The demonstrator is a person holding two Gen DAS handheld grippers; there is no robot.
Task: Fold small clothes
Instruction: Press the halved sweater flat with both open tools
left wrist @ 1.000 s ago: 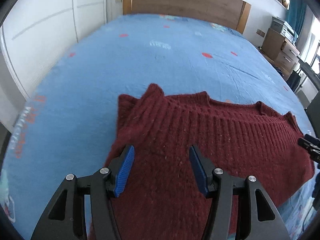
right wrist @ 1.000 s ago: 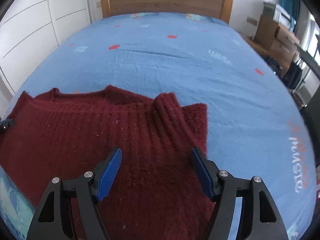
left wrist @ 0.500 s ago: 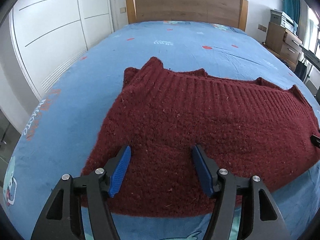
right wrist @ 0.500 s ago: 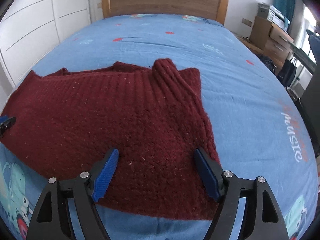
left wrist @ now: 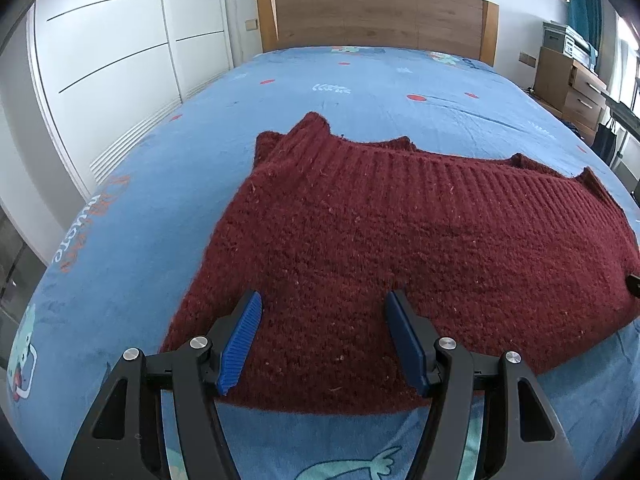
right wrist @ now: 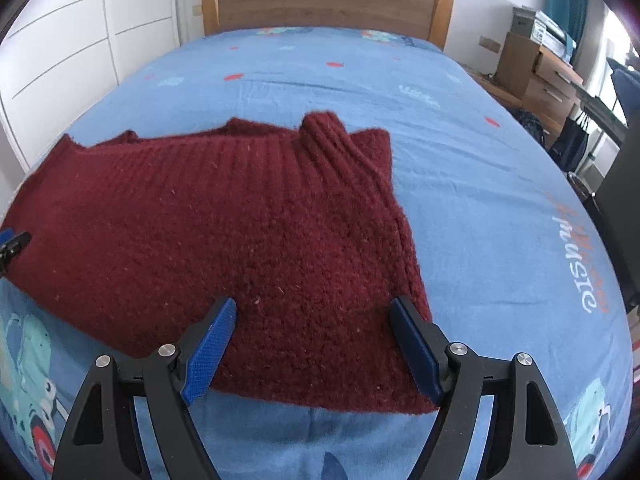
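A dark red knitted sweater [left wrist: 400,232] lies folded and flat on the blue bed sheet [left wrist: 140,240]; a ribbed cuff sticks up at its far edge. In the left wrist view my left gripper [left wrist: 324,304] hangs open just above the sweater's near left part, blue pads apart, nothing pinched. The right wrist view shows the same sweater [right wrist: 224,220], with my right gripper [right wrist: 312,308] open over its near right corner. Neither gripper holds cloth. The tip of the left gripper peeks in at the left edge [right wrist: 12,242].
The bed sheet [right wrist: 500,200] carries cartoon prints and orange lettering. A wooden headboard [left wrist: 376,16] stands at the far end. White wardrobe doors [left wrist: 112,72] run along the left, and wooden drawers [left wrist: 568,80] stand on the right. The bed's near edge lies just below both grippers.
Both grippers have drawn back toward the near edge of the sweater and opened a little wider. The sweater now lies flat with more of it in view.
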